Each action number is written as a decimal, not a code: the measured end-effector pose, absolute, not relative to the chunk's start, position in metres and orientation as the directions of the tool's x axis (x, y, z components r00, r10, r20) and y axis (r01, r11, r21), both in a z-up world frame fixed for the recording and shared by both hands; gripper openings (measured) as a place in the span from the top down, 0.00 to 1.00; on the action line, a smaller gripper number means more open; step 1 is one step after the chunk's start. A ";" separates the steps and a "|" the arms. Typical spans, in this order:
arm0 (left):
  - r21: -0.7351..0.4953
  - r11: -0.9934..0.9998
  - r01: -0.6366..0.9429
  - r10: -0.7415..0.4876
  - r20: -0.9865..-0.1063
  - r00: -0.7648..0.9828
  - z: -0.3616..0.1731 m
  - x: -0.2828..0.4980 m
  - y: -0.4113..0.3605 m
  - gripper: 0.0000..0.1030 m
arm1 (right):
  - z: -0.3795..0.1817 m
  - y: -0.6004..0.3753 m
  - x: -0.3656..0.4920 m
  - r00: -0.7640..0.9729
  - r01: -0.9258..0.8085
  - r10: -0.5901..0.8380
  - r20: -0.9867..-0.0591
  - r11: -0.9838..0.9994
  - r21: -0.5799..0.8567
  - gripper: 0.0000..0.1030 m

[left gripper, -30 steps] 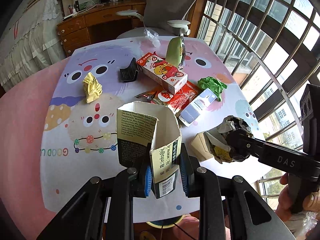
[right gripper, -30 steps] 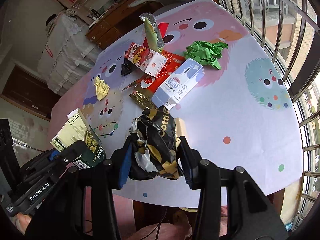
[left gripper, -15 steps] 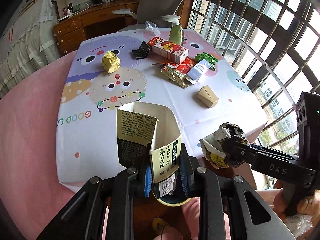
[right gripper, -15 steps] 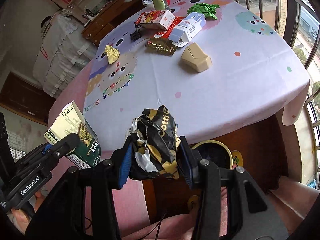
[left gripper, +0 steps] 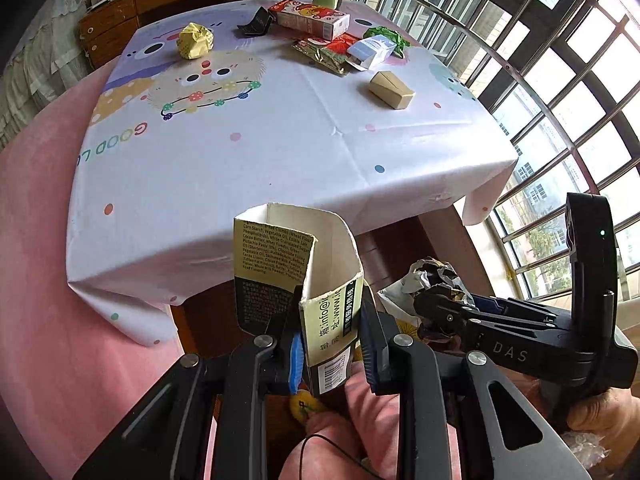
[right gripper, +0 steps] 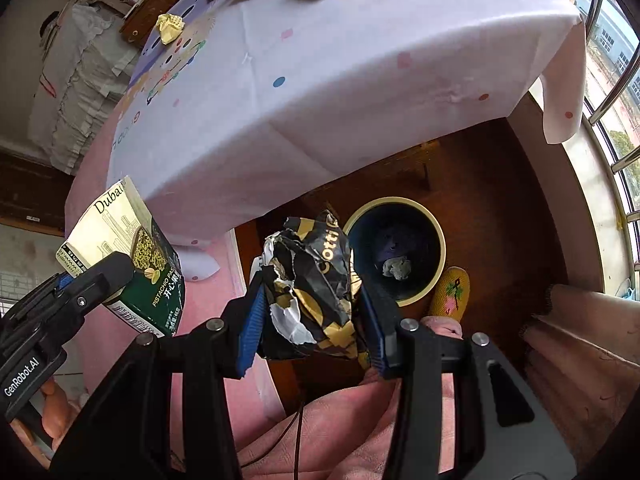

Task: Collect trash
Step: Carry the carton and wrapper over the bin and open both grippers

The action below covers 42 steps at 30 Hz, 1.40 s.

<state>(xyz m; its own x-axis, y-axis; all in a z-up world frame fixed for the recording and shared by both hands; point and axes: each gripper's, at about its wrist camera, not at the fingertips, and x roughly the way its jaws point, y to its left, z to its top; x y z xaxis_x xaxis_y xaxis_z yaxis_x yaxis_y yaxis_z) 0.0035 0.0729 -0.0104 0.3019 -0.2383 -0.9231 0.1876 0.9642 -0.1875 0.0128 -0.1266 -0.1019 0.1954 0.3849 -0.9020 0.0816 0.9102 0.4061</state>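
My left gripper [left gripper: 332, 354] is shut on an opened green-and-cream pistachio carton [left gripper: 296, 276], held off the near table edge; the same carton [right gripper: 128, 256] shows at the left of the right wrist view. My right gripper [right gripper: 312, 320] is shut on a crumpled black-and-gold wrapper [right gripper: 316, 284], just left of and above a round bin [right gripper: 436, 236] with a cream rim on the floor under the table. A grey wad of paper [right gripper: 396, 268] lies inside the bin. The right gripper [left gripper: 436, 308] also appears low right in the left wrist view.
On the cartoon tablecloth [left gripper: 260, 132] remain a yellow paper ball [left gripper: 195, 40], a tan box [left gripper: 391, 90], a blue-white carton [left gripper: 370, 53], red snack packs [left gripper: 310, 18], green paper [left gripper: 386, 36]. A yellow slipper [right gripper: 452, 292] and pink-trousered knees [right gripper: 360, 420] lie below. Barred windows stand right.
Both grippers have pulled back from the table and dropped below its edge, each keeping its load. The floor bin has come closer under the right gripper.
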 end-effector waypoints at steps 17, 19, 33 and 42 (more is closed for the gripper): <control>-0.196 0.953 0.232 -0.227 -0.967 0.113 -0.232 0.034 -0.001 0.77 | -0.318 -0.150 0.036 0.050 0.118 0.324 -0.945 0.937 0.328 0.56; -0.200 0.953 0.227 -0.225 -0.970 0.090 -0.255 0.042 -0.005 0.74 | -0.338 -0.152 0.042 0.049 0.123 0.330 -0.943 0.935 0.334 0.52; -0.106 0.986 0.128 -0.125 -0.980 0.151 -0.311 0.055 0.022 0.23 | -0.382 -0.156 0.055 0.049 0.118 0.309 -0.950 0.942 0.313 0.35; -0.070 0.991 0.111 -0.090 -0.976 0.196 -0.298 0.056 0.034 0.23 | -0.352 -0.154 0.058 0.081 0.123 0.310 -0.947 0.940 0.318 0.35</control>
